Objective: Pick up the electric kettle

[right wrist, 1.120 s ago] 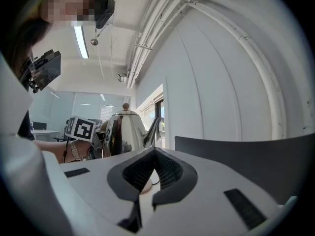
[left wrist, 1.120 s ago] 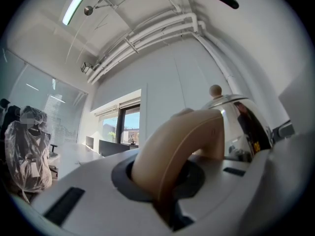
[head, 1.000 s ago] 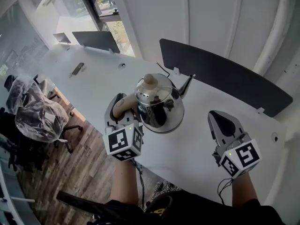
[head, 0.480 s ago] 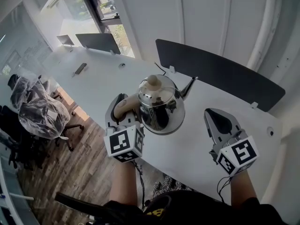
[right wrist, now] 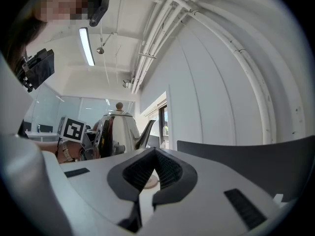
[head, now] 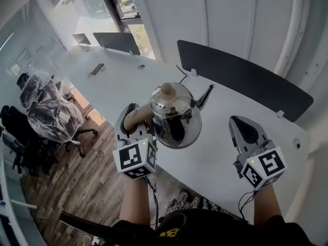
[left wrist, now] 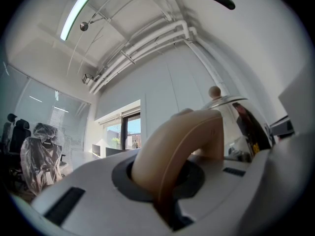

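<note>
The left gripper (head: 131, 113) is held about level, its jaws clamped on the kettle handle (head: 137, 119). Its marker cube (head: 136, 158) is turned up toward the head, and the bare left forearm (head: 137, 201) is stretched out behind it. The right gripper (head: 243, 127) is held level, well apart to the right, with its jaws brought together and nothing gripped. The right forearm (head: 265, 206) is likewise extended.

The left claw (left wrist: 166, 188) is clamped on the beige handle (left wrist: 183, 137) of the electric kettle (left wrist: 242, 123). Plastic-wrapped chairs (left wrist: 35, 156) stand far left.
</note>
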{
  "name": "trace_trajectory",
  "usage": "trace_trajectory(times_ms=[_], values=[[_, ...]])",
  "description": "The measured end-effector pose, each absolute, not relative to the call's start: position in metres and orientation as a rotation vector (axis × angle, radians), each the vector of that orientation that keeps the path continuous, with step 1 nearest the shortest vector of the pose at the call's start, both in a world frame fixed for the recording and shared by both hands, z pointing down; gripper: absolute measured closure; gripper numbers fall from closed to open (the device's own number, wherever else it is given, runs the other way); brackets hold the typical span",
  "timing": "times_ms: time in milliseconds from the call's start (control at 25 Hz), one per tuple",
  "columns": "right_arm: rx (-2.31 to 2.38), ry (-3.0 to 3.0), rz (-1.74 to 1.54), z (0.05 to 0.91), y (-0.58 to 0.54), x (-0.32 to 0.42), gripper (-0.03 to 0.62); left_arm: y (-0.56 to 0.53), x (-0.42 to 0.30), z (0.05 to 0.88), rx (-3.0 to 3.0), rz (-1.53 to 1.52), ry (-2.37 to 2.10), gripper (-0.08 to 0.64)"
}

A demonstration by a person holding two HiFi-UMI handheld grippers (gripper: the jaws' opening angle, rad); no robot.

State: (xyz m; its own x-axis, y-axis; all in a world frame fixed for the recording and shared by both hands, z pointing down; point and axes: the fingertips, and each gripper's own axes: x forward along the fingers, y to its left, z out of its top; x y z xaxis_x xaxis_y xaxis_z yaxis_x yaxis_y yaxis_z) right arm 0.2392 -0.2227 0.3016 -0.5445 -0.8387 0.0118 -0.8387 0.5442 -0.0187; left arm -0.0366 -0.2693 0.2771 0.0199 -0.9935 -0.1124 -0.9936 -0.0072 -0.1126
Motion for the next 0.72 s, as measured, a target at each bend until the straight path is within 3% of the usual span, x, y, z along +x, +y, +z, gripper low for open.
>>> trace_trajectory(times_ms=[720], values=[[1.5, -2.739, -0.002, 0.282, -0.214, 0.196, 0.586, -0.268, -0.086, 0.267, -2.122, 0.017, 2.124, 0.535]])
